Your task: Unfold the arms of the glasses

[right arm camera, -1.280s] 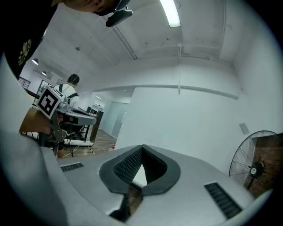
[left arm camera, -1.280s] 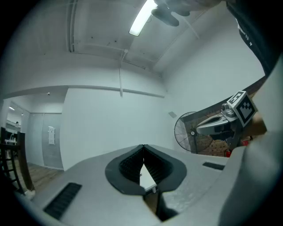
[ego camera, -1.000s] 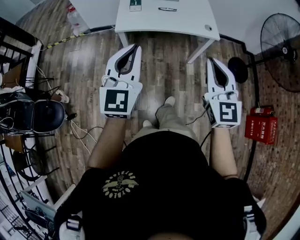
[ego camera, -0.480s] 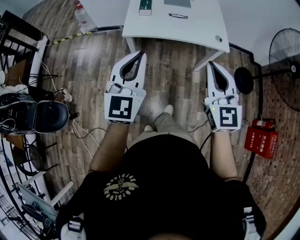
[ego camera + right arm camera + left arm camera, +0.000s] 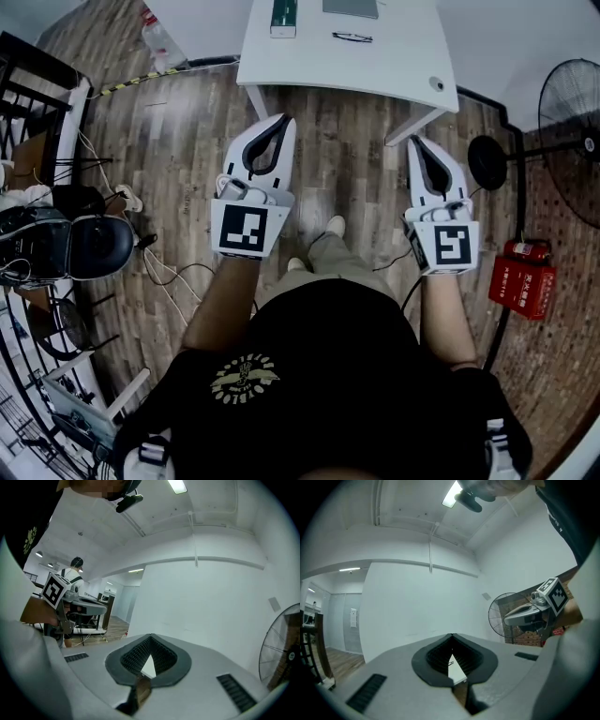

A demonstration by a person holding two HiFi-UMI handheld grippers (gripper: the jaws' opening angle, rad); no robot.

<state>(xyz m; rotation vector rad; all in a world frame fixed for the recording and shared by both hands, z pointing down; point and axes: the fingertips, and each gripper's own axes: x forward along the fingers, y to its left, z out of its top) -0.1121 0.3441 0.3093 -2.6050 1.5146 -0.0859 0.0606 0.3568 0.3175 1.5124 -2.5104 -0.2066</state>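
Observation:
Black-framed glasses (image 5: 352,37) lie on the white table (image 5: 394,66) ahead of me, too small to tell how their arms stand. My left gripper (image 5: 284,120) is held over the wooden floor short of the table's near edge, shut, with nothing between its tips. My right gripper (image 5: 415,140) hovers by the table's right leg, also shut and empty. In the left gripper view the jaws (image 5: 451,635) meet at the tips, and the right gripper (image 5: 507,619) shows at the right. The right gripper view shows its jaws (image 5: 150,636) closed, with the left gripper (image 5: 104,606) at the left.
A green box (image 5: 283,14) and a grey flat thing (image 5: 352,7) lie on the table's far part. A standing fan (image 5: 586,131) and a red box (image 5: 523,277) are at the right. A black chair (image 5: 84,246), cables and a dark rack stand at the left.
The table has come nearer, and more of its top shows. Both grippers have sunk a little in the head view and have stayed shut.

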